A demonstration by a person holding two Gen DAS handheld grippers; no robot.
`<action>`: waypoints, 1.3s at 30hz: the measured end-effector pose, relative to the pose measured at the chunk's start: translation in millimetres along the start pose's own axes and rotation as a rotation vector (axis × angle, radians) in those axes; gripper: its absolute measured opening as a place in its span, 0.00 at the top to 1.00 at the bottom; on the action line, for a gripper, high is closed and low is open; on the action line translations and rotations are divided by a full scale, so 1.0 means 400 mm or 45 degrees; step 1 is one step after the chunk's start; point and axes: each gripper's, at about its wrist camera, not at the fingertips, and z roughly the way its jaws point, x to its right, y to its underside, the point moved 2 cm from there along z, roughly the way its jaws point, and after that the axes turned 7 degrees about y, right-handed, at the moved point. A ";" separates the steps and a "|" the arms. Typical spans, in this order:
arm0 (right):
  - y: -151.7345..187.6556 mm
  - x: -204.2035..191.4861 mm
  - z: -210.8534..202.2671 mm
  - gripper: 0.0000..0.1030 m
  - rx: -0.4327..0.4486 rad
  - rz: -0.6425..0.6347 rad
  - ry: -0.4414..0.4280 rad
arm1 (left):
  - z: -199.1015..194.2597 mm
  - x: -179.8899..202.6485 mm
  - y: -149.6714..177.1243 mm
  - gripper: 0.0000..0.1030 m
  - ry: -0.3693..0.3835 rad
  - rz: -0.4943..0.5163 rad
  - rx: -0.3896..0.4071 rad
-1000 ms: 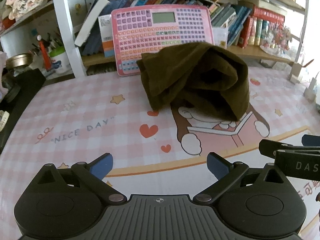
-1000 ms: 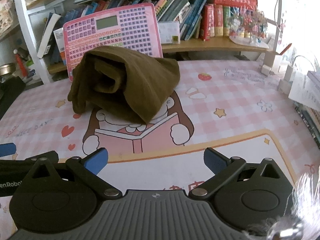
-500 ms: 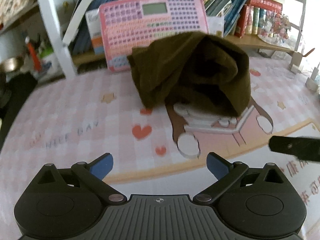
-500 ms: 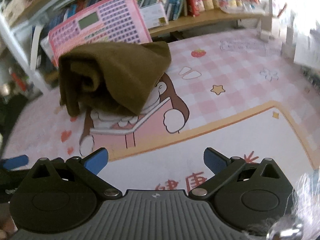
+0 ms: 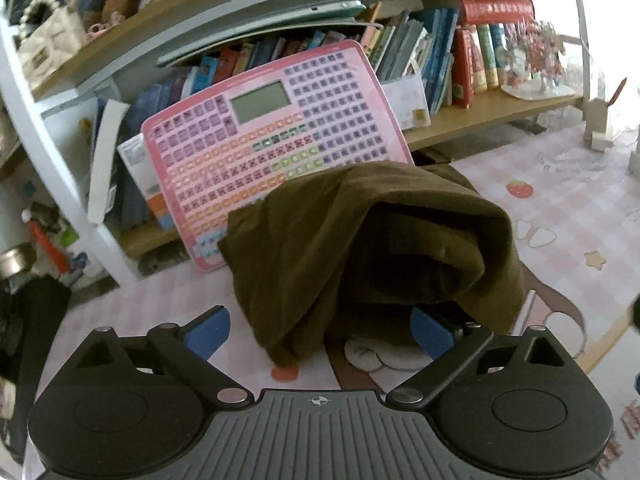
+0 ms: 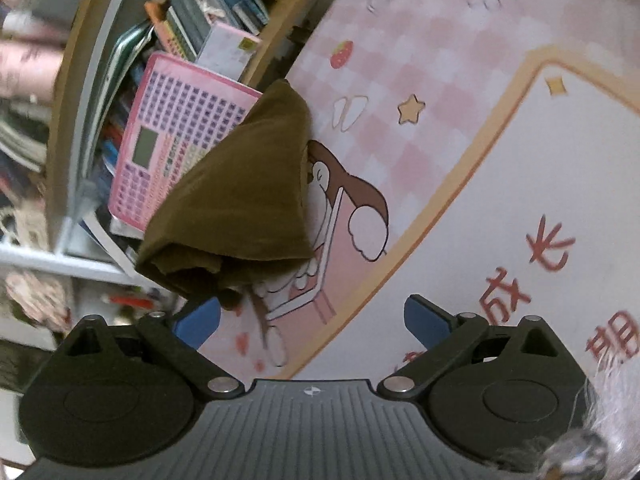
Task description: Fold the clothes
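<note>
Blue-padded left gripper (image 5: 320,330), jaws wide, straddles the near hem of the crumpled olive-brown garment (image 5: 360,248) mid-frame; right gripper (image 6: 312,318), also wide, hovers alongside. Reaching stage: closing on an edge likely comes next. Pink keyboard toy (image 5: 276,148) stands behind.

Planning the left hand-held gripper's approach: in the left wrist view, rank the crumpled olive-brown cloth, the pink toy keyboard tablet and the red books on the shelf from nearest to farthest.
1. Crumpled olive-brown cloth: between the open fingers of the left hand-held gripper.
2. Pink toy keyboard tablet: behind the cloth, leaning on the shelf.
3. Red books: upper right, on the shelf.
</note>
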 end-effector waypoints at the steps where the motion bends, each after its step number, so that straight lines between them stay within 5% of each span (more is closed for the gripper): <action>1: -0.003 0.006 0.000 0.04 -0.014 0.034 -0.021 | 0.009 0.003 -0.006 0.07 -0.009 0.017 0.002; 3: -0.009 0.017 0.001 0.06 -0.044 0.116 -0.072 | 0.024 0.006 -0.022 0.09 -0.030 0.047 0.017; 6: -0.018 0.030 0.010 0.07 -0.084 0.261 -0.161 | 0.037 0.000 -0.053 0.31 -0.054 0.073 0.052; 8: -0.021 0.034 0.021 0.08 -0.112 0.334 -0.215 | 0.030 -0.006 -0.070 0.94 -0.016 0.063 0.047; 13: -0.015 0.038 0.061 0.08 -0.201 0.535 -0.385 | -0.092 0.015 -0.086 0.95 0.273 0.003 0.198; 16: -0.016 0.062 0.076 0.08 -0.203 0.717 -0.418 | -0.164 0.064 -0.072 0.95 0.340 0.093 0.263; 20: -0.019 0.097 0.079 0.08 -0.133 0.906 -0.477 | -0.241 0.075 -0.058 0.95 0.444 -0.036 0.282; 31: 0.087 0.135 0.070 0.09 -0.226 1.103 -0.496 | -0.345 0.082 -0.099 0.95 0.571 -0.096 0.368; 39: 0.160 0.104 -0.013 0.09 -0.290 1.004 -0.642 | -0.290 0.087 -0.127 0.95 0.616 -0.121 0.329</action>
